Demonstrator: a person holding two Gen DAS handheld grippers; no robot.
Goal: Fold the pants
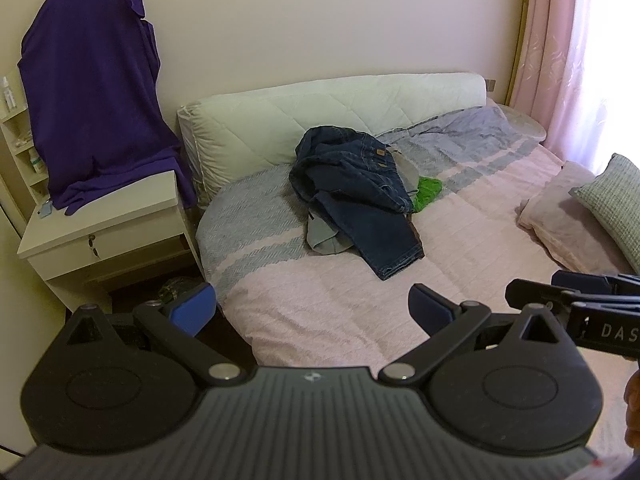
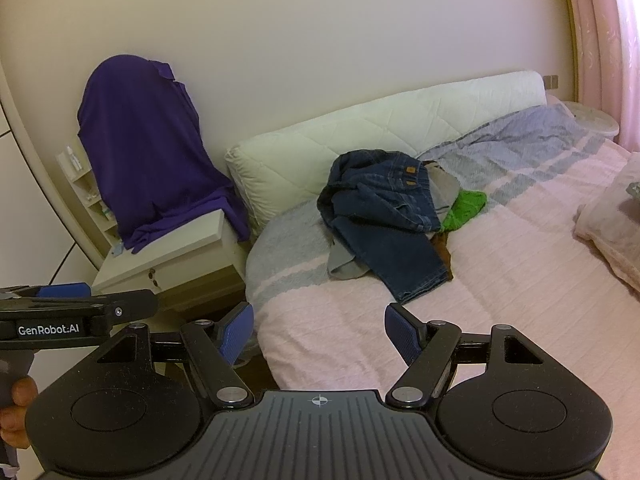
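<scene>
1. Dark blue jeans point(image 1: 354, 196) lie crumpled in a heap on the bed point(image 1: 320, 312), near the white quilted headboard cushion point(image 1: 332, 112). 1 leg trails out of the heap toward the cameras, hem flat on the pink cover.
2. Under and beside the jeans: a grey garment point(image 1: 324, 236) pokes out at the near left edge, a bright green cloth point(image 1: 428, 192) at the right edge. In the right wrist view a brown piece point(image 2: 442, 250) shows beneath the trailing leg.
3. Left gripper point(image 1: 312, 312): jaws spread wide, nothing between the blue pads point(image 1: 192, 312). It hovers over the near edge of the bed, well apart from the jeans.
4. Right gripper point(image 2: 318, 334): jaws likewise wide, empty, over the pink cover, short of the jeans hem.
5. Each gripper appears at the edge of the other's view, so the 2 sit side by side.
6. A purple garment point(image 1: 96, 92) is draped over something on the white nightstand point(image 1: 100, 236), left of the bed.
7. Pillows point(image 1: 580, 216) lie at the right side; a pink curtain point(image 1: 568, 60) hangs behind them.
</scene>
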